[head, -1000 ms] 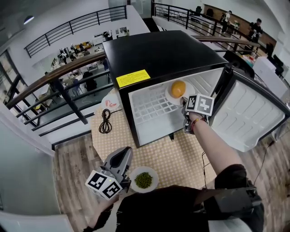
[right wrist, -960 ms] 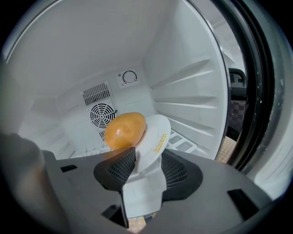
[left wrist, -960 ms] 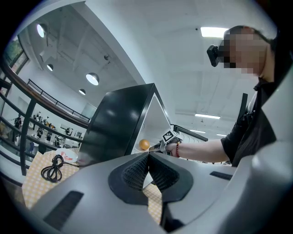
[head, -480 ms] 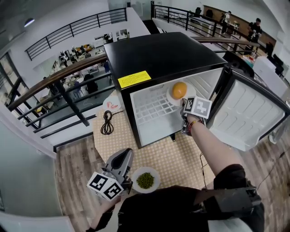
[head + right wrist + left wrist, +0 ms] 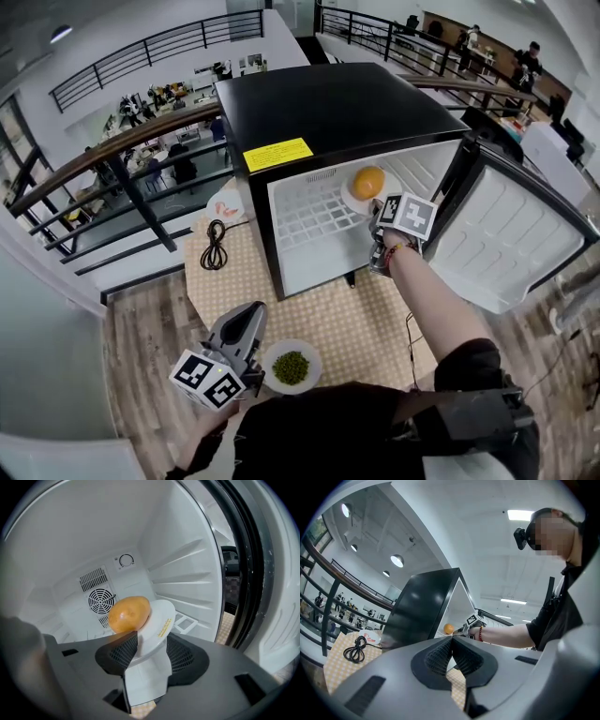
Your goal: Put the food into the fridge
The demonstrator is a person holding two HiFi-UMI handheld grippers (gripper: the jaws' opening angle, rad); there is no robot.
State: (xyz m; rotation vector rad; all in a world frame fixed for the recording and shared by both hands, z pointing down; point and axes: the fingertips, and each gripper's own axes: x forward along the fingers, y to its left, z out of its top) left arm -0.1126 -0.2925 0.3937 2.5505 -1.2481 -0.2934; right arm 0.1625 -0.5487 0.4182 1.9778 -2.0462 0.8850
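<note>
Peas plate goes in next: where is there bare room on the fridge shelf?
Bare: left half of the wire shelf, from the fridge wall to the plate holding the potato. Crowded: the shelf's right end, under that plate. The table strip before the fridge is free.

Table (checkered cloth) has the fridge on it, cable well ahead of the left gripper, pea bowl just right of it.

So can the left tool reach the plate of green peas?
Probably yes. The left tool hovers right beside the plate of green peas, with nothing between them. Its jaws are shut and point past the plate, so it would have to turn and open first.
</note>
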